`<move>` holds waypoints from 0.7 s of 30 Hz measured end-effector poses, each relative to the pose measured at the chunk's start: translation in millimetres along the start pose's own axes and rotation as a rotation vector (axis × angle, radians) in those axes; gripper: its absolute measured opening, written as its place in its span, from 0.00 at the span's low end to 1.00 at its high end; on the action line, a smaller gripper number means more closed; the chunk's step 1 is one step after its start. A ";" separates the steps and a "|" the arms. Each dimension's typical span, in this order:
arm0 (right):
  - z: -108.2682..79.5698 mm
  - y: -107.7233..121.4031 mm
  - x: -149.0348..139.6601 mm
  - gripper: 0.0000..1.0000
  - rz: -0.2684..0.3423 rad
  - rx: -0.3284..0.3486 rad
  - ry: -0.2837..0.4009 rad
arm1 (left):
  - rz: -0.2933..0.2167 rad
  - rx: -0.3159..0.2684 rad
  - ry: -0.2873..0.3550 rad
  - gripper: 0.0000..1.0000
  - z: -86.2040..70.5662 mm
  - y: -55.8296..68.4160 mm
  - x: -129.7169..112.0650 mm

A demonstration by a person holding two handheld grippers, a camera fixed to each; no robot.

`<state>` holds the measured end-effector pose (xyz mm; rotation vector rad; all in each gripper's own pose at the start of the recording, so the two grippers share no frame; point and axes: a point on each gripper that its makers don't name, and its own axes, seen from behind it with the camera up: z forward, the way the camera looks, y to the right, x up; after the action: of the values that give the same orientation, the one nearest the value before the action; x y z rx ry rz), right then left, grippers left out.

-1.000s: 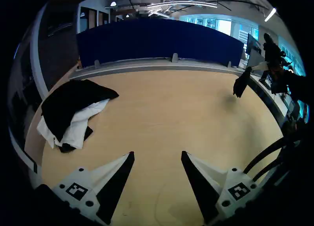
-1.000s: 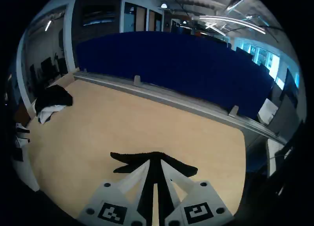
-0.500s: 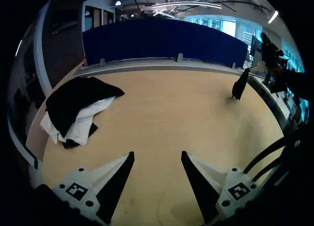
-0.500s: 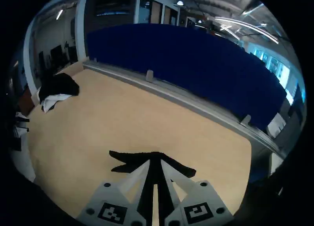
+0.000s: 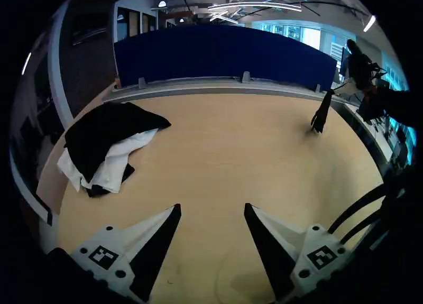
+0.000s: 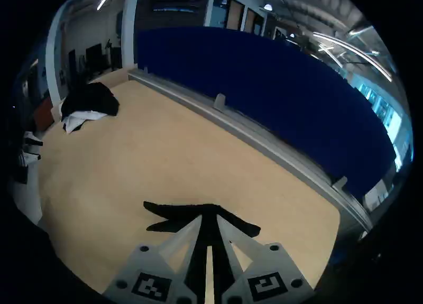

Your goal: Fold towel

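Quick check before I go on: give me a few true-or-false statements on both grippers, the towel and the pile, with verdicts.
1. The right gripper is shut on the towel. True.
2. The left gripper holds cloth. False: its fingers stand apart with bare table between them.
3. The pile has both black and white cloth in it. True.
4. The pile lies between the left gripper's fingers. False: in the left gripper view it lies off to the left, apart from the gripper.
5. The divider behind the table is red. False: it is dark blue.
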<state>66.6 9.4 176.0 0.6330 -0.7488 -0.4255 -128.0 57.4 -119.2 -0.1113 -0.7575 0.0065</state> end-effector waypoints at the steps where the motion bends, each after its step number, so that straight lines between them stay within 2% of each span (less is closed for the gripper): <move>1: 1.0 0.7 0.2 0.04 -0.002 -0.001 0.001 | 0.000 0.001 0.000 0.88 -0.3 0.4 0.1; 9: 9.7 0.2 -10.5 0.04 -0.005 -0.002 0.026 | 0.005 0.009 -0.004 0.88 -1.3 1.5 -1.1; 15: 3.2 -24.6 -49.6 0.04 0.019 0.035 0.049 | 0.016 0.006 -0.008 0.88 1.0 4.8 -2.8; 21: -10.2 -41.6 -97.9 0.04 0.047 0.055 0.031 | 0.031 -0.004 -0.012 0.89 6.2 11.5 -2.1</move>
<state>3.7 37.8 94.5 0.6710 -0.7471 -0.3518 -133.4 69.4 -117.4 -0.1268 -0.7682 0.0347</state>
